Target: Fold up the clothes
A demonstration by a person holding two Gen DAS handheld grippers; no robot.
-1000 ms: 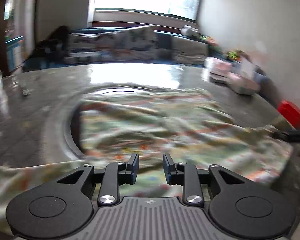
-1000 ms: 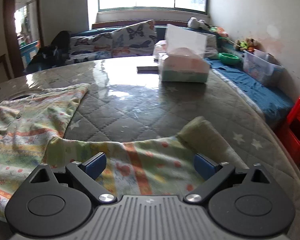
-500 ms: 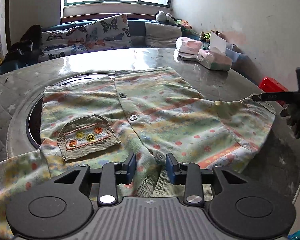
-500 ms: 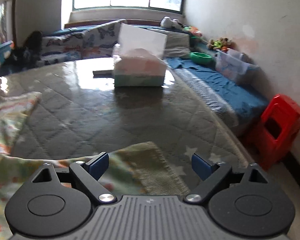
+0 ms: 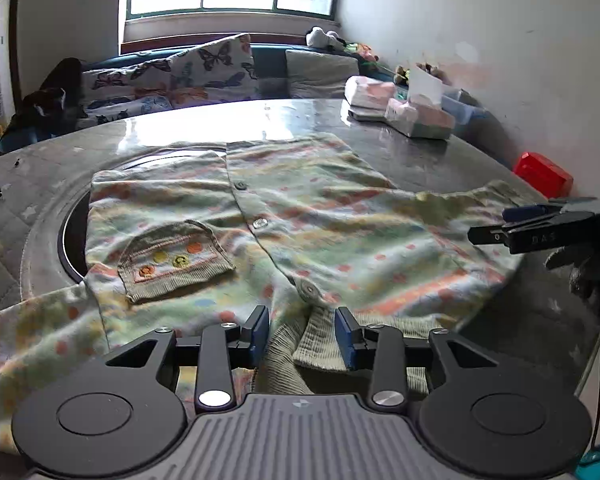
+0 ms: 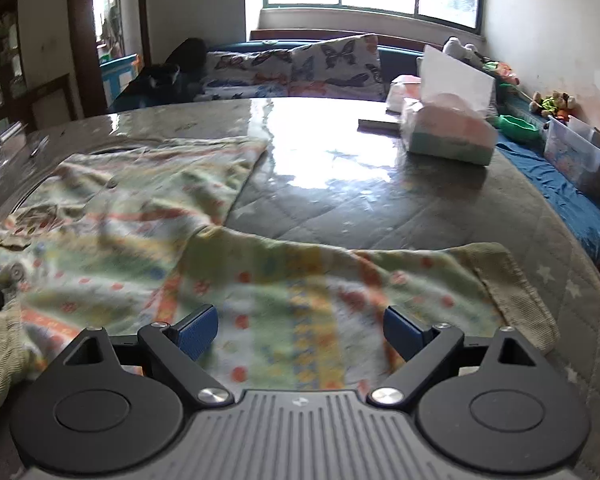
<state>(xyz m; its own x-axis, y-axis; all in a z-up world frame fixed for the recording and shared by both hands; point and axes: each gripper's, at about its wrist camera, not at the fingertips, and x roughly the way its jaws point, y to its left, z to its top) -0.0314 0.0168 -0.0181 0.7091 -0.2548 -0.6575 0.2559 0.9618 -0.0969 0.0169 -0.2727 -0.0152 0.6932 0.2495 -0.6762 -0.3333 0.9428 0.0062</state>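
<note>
A pale green child's cardigan [image 5: 300, 216] with orange dots, buttons and a knitted pocket [image 5: 176, 260] lies spread face up on the round table. My left gripper [image 5: 302, 334] is open, its jaws standing on either side of the ribbed collar [image 5: 320, 344] at the near edge. My right gripper [image 6: 300, 326] is open wide and empty, just above the cardigan's right sleeve [image 6: 340, 292], whose ribbed cuff [image 6: 516, 292] lies to the right. The right gripper also shows in the left wrist view [image 5: 524, 220], over the sleeve.
The table [image 6: 380, 184] has a quilted grey cover and a round inset [image 5: 70, 236] under the cardigan. Tissue boxes [image 6: 448, 132] stand at the far right. A red stool [image 5: 544, 174] stands beyond the right edge. A sofa with butterfly cushions [image 5: 204, 72] is behind.
My left gripper has opened a little wider around the collar. My right gripper has swung left, back over the sleeve, still open.
</note>
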